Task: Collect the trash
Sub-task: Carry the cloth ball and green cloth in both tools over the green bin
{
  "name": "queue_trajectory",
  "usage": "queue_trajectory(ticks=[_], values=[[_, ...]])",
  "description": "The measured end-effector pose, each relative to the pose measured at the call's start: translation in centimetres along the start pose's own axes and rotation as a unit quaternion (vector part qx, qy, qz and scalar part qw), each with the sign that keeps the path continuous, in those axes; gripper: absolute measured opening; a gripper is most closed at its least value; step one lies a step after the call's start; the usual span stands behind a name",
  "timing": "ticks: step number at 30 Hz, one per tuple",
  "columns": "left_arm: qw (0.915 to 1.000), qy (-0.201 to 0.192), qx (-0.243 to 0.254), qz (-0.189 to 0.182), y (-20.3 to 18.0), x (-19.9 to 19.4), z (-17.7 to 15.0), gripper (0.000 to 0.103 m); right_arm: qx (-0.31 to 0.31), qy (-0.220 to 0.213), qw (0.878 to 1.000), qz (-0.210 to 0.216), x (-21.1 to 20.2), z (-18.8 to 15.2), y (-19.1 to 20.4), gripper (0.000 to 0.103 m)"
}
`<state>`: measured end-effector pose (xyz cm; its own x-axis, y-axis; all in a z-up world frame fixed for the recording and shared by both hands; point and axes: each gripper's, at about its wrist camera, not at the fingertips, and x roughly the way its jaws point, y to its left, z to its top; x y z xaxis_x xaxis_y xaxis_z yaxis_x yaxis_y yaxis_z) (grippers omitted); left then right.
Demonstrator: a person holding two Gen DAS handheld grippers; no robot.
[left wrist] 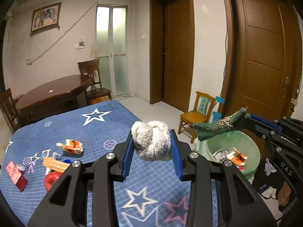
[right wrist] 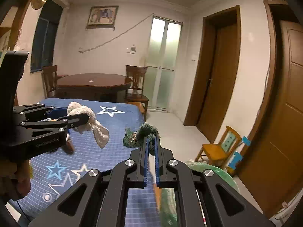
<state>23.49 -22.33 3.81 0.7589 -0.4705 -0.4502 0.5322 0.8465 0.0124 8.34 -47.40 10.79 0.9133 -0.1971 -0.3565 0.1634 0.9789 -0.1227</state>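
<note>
Trash [left wrist: 230, 156] inside green bin [left wrist: 251, 147] visible only via left wrist cam.

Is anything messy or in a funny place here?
Yes. Wrappers and small boxes lie scattered on the blue star bedspread, and crumpled scraps sit on the floor beside the green bin rather than inside.

**Your count of what is lying in view**

You are looking at two knotted cloths: one white cloth [left wrist: 151, 141], one green cloth [left wrist: 217, 127]. You are seeing one green-lined bin [left wrist: 251, 149], one blue star bedspread [left wrist: 94, 130], one round table [left wrist: 55, 92], one small yellow chair [left wrist: 197, 113], two brown doors [left wrist: 178, 56].
</note>
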Motion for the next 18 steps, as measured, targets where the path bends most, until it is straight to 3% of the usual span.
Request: queue_trajectory(ticks=[10,18], values=[[0.9991,0.009,0.023,-0.034,-5.1,2.4,0.8,0.035,0.012,0.018,0.999,-0.037,-0.8,-1.1,-4.7,0.006],[0.9958,0.015,0.034,-0.084,-9.8,4.9,1.6,0.035,0.011,0.04,0.996,-0.08,-1.3,-2.2,-9.6,0.006]])
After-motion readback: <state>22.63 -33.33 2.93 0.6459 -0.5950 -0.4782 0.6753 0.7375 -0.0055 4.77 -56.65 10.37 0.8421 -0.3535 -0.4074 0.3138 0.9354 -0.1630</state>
